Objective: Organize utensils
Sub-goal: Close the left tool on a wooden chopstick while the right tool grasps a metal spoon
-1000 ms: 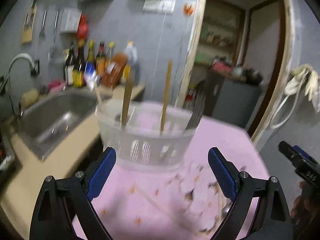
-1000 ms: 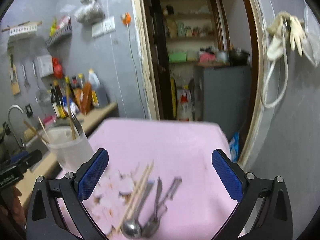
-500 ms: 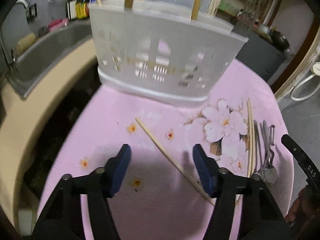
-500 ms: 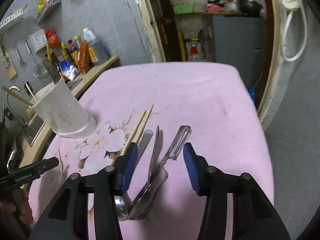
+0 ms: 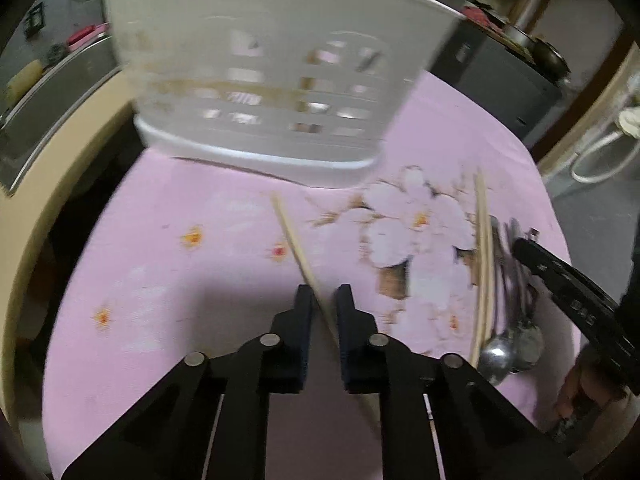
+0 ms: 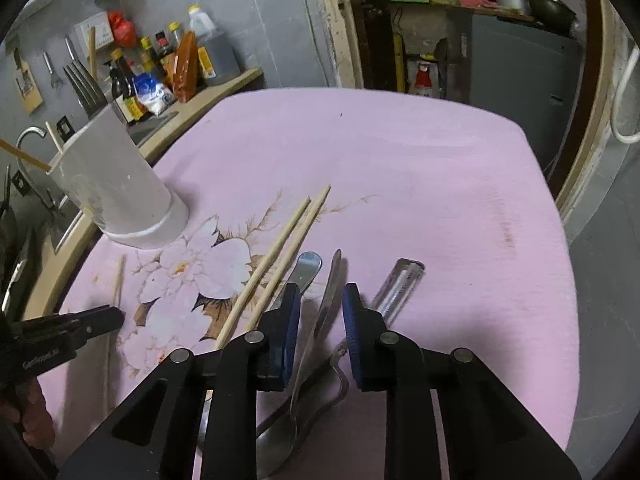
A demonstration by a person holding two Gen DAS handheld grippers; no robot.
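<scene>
Left gripper (image 5: 323, 297): clamped on a lone chopstick (image 5: 296, 242) lying on the pink cloth (image 5: 168, 280); the stick's near end is hidden under the fingers.

Right gripper (image 6: 320, 300): jaws closing around a spoon (image 6: 316, 332), pads not yet pressed on it; bowl partly covered by the gripper body.

Alongside are listed two chopsticks (image 6: 280, 248), a second spoon handle (image 6: 306, 268) and a peeler (image 6: 400, 284) (blade cut off).

White holder (image 5: 264, 80): blurred, standing at the cloth's far left, contents cropped.

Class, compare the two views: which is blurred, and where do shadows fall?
Left wrist view: motion blur smears the white utensil holder and the single chopstick. Right wrist view: sharp; spoon handle crisp, dark shadow on the pink cloth near the right gripper; straight edges bow.
</scene>
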